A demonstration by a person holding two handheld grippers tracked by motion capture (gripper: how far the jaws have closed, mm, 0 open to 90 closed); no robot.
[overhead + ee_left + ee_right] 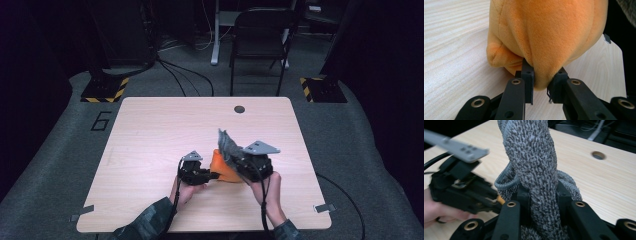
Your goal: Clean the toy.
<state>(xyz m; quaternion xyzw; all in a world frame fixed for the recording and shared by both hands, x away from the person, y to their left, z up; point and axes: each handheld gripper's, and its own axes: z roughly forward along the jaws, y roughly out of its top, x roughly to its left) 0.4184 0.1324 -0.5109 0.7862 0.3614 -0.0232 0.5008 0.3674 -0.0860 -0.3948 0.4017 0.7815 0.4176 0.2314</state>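
We keep the left gripper (540,90) pinching the orange plush toy (544,32) low in the frame, while the right gripper (541,202), squeezing the grey cloth (536,157), lifts it gently away.
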